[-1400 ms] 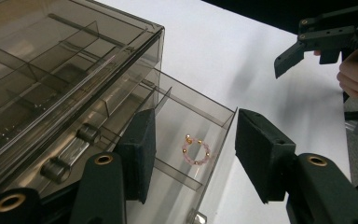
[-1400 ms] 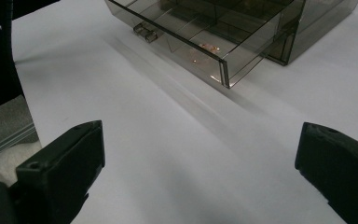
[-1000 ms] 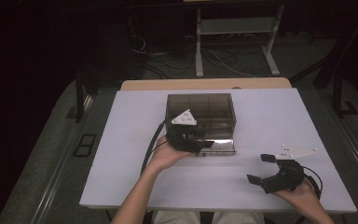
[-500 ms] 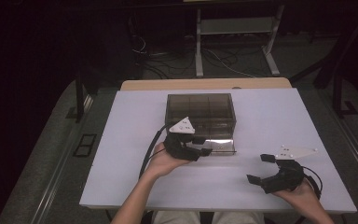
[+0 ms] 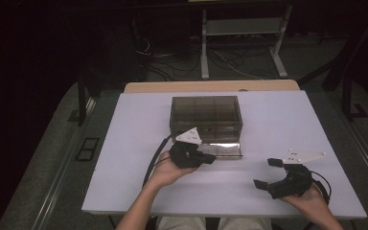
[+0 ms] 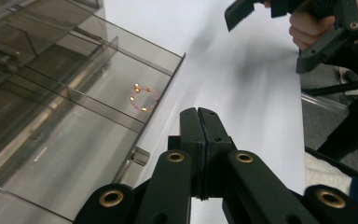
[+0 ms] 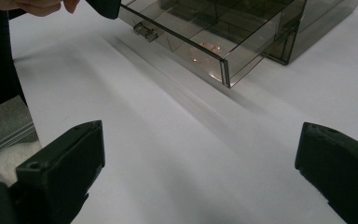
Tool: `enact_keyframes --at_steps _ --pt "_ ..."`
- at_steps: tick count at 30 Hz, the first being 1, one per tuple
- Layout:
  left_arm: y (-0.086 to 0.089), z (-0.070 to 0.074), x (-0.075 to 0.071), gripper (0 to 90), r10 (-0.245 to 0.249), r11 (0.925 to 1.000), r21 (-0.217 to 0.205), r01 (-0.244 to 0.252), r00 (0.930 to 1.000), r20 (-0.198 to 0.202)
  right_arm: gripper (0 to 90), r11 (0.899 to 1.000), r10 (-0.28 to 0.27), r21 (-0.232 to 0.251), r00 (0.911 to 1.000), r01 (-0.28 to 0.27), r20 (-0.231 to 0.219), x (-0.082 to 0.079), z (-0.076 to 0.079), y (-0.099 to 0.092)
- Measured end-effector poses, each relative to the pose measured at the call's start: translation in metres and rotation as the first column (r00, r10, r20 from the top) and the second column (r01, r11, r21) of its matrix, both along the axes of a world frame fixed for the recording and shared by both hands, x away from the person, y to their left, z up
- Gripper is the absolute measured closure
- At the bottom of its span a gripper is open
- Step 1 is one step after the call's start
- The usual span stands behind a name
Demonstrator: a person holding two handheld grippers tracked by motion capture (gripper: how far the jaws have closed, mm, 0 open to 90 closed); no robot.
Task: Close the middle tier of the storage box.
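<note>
White surface (image 5: 124,143) carries the smoky drawer box (image 5: 206,112) mid-table, its drawer (image 5: 225,149) pulled out (handle tab showing). Left gripper (image 6: 198,116) sits just beside the drawer front, fingers just snapped together on nothing. Right gripper (image 5: 267,173) rests well apart, fingers wide.

A see-through box with its drawer pulled out

The smoky grey plastic box (image 5: 206,114) sits in the middle of the white table. Thin walls split it into small parts. Its bottom drawer (image 5: 223,149) is slid out toward the person and lies flat on the table. The drawer (image 6: 74,135) is clear too, with a thin wall across it and a little clear handle (image 6: 141,156) on the front. A tiny ring of shiny dots (image 6: 142,97) glints in it.
</note>
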State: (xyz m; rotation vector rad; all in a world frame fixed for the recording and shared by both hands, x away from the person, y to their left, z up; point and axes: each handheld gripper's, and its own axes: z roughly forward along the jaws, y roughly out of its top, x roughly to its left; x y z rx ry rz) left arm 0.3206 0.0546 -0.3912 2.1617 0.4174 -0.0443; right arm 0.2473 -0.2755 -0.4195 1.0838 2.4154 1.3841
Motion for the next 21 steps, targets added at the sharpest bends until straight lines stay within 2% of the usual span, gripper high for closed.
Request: enact_keyframes --at_steps 8,16,17,21 --pt "-0.003 -0.008 -0.002 89.0 -0.004 0.9998 0.022 0.004 0.9999 -0.01 0.9 1.0 0.001 0.0 1.0 -0.001 0.0 0.0 0.0 0.0" --pt "-0.005 -0.02 -0.004 89.0 0.001 0.9974 0.072 -0.001 1.0 -0.006 0.9 1.0 0.002 0.0 1.0 -0.002 -0.001 0.0 0.0 0.0" --pt "-0.006 -0.021 -0.005 88.9 0.007 0.9977 0.067 -0.007 0.9999 -0.012 0.9 1.0 0.002 0.0 1.0 -0.002 0.0 0.0 0.0 0.0" --pt "-0.009 -0.024 -0.006 88.9 0.002 0.9951 0.098 -0.002 1.0 -0.001 0.9 1.0 0.005 -0.002 1.0 -0.005 -0.001 0.0 0.0 0.0"
